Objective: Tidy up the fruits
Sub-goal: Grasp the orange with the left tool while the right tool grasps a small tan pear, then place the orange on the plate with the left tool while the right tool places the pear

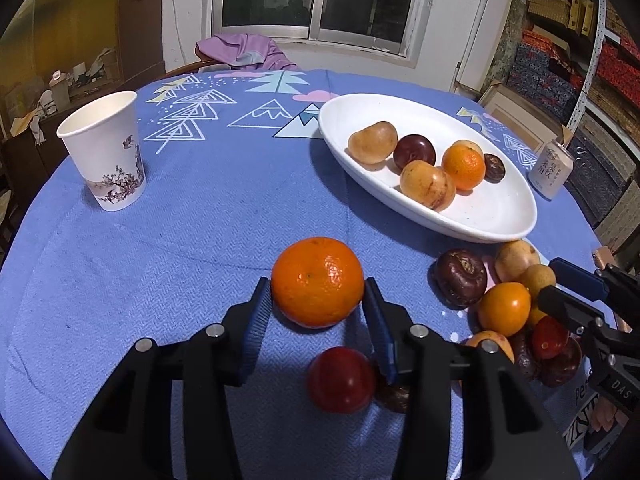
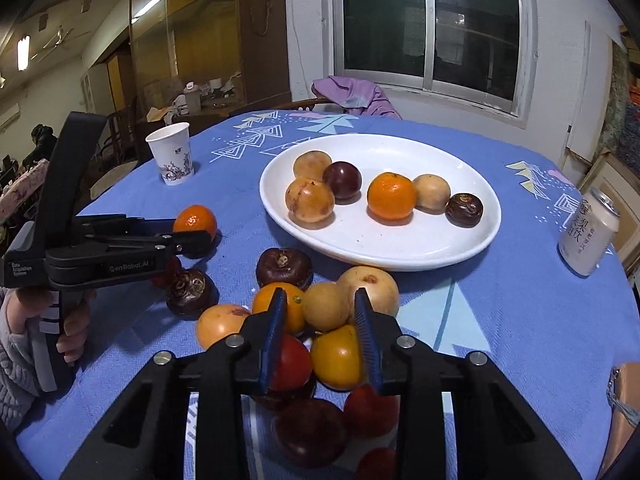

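The left gripper (image 1: 318,294), jaws apart, brackets a tangerine (image 1: 318,282) on the table, apparently bound for the plate (image 1: 500,216), while the right gripper (image 2: 320,316) hovers open-jawed above the fruit pile (image 2: 326,306).

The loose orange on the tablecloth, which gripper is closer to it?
Left. The left gripper has its jaws on either side of the orange, at or near its skin. The right gripper hovers over the fruit pile, off to the orange's right.
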A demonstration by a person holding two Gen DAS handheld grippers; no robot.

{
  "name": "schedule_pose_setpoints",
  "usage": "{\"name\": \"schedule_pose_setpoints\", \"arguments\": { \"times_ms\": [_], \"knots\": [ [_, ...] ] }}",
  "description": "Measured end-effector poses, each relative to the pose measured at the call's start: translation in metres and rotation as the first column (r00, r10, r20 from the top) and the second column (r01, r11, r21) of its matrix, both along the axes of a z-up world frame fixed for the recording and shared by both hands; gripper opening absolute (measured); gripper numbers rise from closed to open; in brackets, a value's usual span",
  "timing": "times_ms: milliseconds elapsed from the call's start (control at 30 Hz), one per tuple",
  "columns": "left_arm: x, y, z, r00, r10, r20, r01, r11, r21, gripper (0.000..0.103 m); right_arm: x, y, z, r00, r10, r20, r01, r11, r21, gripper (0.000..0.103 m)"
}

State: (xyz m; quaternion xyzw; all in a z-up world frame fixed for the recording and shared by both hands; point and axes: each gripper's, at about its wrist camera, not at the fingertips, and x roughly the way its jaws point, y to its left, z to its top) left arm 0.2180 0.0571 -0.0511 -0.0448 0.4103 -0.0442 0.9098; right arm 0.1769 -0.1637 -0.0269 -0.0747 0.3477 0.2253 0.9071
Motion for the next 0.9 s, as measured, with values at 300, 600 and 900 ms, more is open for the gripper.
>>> {"name": "schedule_pose_setpoints", "arguments": {
  "times_ms": [300, 600, 900],
  "knots": [
    [0.000, 0.000, 0.000, 1.000, -0.002, 0.000, 0.002, 1.000, -0.004, 0.046, 0.006, -0.005, -0.005, 0.999, -0.001, -0.049, 0.004, 0.998, 0.056, 0.026],
    [-0.008, -0.001, 0.007, 0.999, -0.019, 0.047, 0.020, 0.999, -0.026, 0.046, -0.001, -0.026, 0.008, 0.998, -0.024, -0.049, 0.031, 0.989, 0.143, 0.026],
    [0.008, -0.008, 0.056, 0.993, -0.020, 0.117, 0.025, 0.999, -0.036, 0.046, 0.016, -0.056, 0.051, 0.995, -0.097, -0.004, 0.095, 0.968, 0.233, 0.026]
  ]
}}
